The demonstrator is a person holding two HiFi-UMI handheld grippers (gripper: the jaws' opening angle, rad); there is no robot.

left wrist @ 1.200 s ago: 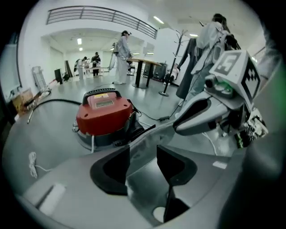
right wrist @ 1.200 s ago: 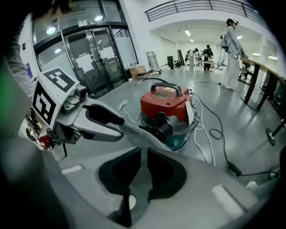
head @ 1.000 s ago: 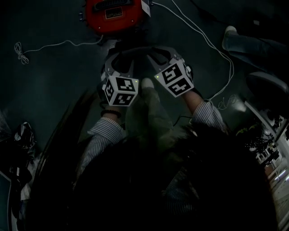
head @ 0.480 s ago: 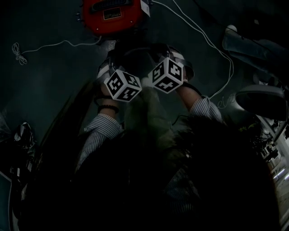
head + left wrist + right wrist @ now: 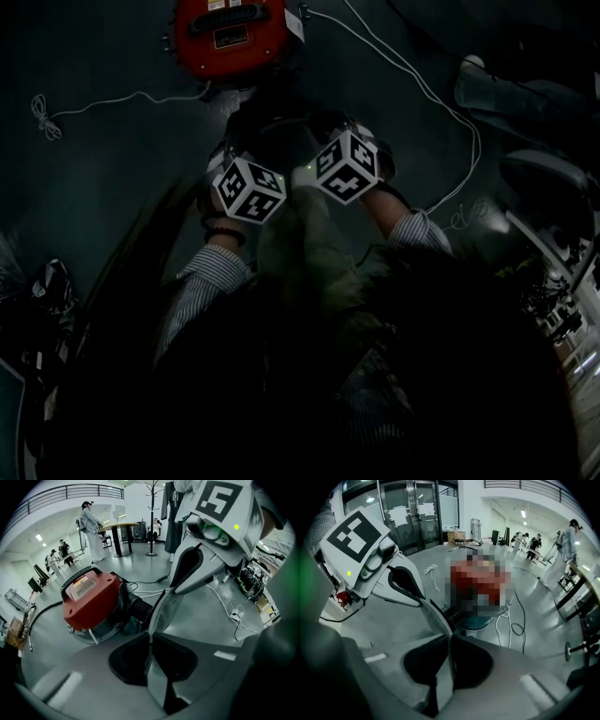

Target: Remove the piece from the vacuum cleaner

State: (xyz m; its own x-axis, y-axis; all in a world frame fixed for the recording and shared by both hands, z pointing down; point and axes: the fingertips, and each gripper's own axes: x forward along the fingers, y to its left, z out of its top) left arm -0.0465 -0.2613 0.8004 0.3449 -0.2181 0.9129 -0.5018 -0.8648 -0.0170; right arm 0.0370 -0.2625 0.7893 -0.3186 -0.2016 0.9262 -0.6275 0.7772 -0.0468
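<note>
The red vacuum cleaner (image 5: 230, 33) stands on the dark floor ahead of both grippers. In the left gripper view it is the red drum (image 5: 91, 597) with a black ribbed hose stub (image 5: 138, 609) facing me. My left gripper (image 5: 150, 632) points at that stub from a short way off. Its jaws are closing and stand almost together, with nothing visible between them. My right gripper (image 5: 450, 637) is shut and empty, close beside the left, tips nearly meeting. In the head view I see their marker cubes, left (image 5: 248, 187) and right (image 5: 347, 167). I cannot tell which part comes off.
A white cable (image 5: 412, 84) snakes over the floor right of the vacuum, and another white cord (image 5: 103, 94) lies at the left. A person's shoe and leg (image 5: 497, 89) are at the upper right, above a chair (image 5: 548, 178). People, a round table (image 5: 119, 531) and a coat stand (image 5: 152, 517) are far behind.
Both grippers' jaws have gone from wide open to together. The two marker cubes have drawn closer to each other and a little toward the vacuum.
</note>
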